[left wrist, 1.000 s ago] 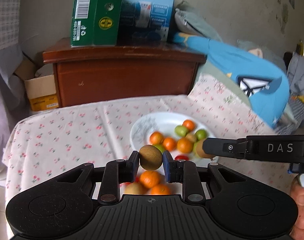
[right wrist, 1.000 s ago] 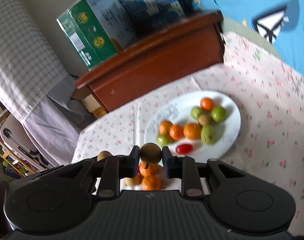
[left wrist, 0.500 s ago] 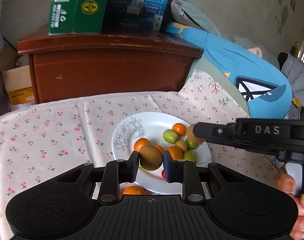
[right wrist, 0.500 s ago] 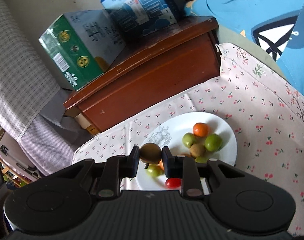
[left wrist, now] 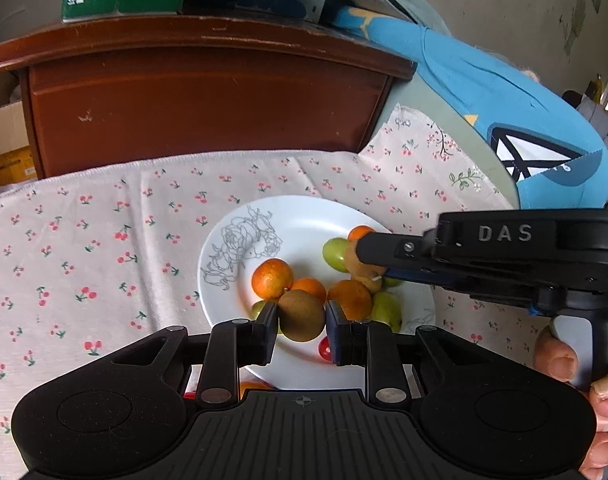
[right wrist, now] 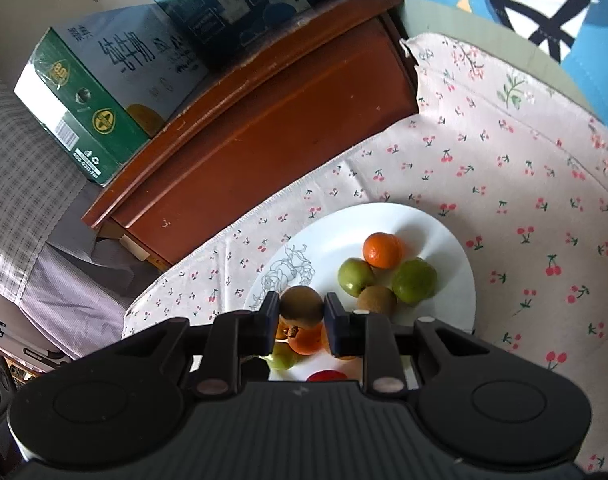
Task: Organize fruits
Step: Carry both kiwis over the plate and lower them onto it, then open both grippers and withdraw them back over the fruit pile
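**Two kiwis poised over the fruit plate**

My left claw (left wrist: 301,316), low centre of the left wrist view, is clamped on a brown kiwi (left wrist: 301,314), its two pads pressing the fruit from either side. My right claw (right wrist: 301,312) grips a second kiwi (right wrist: 301,306) the same way, low and centre in the right wrist view; in the left view it reaches in from the right edge, my hand (left wrist: 576,392) wrapped round its handle at lower right.

Both fruits hang above the white plate (left wrist: 304,216), which sits on the cherry-print cloth (left wrist: 103,240) covering the surface. On the plate already lie small oranges (left wrist: 271,278), green fruits (right wrist: 414,280) and another kiwi (right wrist: 376,300), bunched toward the plate's right and near side, with a red fruit (right wrist: 327,376) at the near rim. The flower-patterned left part of the plate (right wrist: 291,268) is bare.

I judge the step in hand to be the delivery: each claw carrying its kiwi in over the plate, release not yet made. The next move calls for lowering each fruit close to the plate, ideally beside the kiwi lying there, before parting the pads, since round fruit let go from height may roll or knock the pile. The two claws are near each other, so they want setting down one after the other.
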`<act>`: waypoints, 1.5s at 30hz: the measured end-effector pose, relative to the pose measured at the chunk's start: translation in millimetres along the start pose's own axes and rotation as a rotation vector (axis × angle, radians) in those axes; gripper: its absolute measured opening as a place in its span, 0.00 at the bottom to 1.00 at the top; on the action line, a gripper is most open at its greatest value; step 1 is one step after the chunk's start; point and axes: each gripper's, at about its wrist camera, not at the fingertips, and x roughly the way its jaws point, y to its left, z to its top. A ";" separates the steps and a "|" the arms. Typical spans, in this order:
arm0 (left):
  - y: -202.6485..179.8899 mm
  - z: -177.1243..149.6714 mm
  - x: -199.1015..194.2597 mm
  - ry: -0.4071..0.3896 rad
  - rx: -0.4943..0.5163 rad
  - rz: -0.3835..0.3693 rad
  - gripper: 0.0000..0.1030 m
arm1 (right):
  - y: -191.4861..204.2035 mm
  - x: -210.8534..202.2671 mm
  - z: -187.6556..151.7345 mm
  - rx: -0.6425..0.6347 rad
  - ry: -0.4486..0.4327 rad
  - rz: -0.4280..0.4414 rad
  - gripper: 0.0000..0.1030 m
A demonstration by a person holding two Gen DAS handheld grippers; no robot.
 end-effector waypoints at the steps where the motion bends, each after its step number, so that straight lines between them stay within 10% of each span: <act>1: -0.4 -0.2 1.8 0.003 0.000 -0.002 0.22 | 0.2 2.1 0.2 -0.005 0.001 -0.003 0.23; 9: -2.5 2.1 7.6 -0.005 0.001 -0.003 0.25 | -5.3 13.0 2.2 -0.001 -0.007 -0.029 0.26; 14: -2.8 9.1 -4.5 -0.042 -0.003 0.043 0.51 | -6.7 9.4 7.2 0.026 -0.027 -0.022 0.27; 29: 18.4 23.0 -53.5 -0.073 -0.030 0.171 0.85 | 9.2 -7.6 -4.2 -0.044 -0.015 0.000 0.38; 45: 35.7 0.2 -91.7 -0.070 -0.089 0.184 0.89 | 24.6 -27.8 -45.9 -0.122 0.016 -0.003 0.48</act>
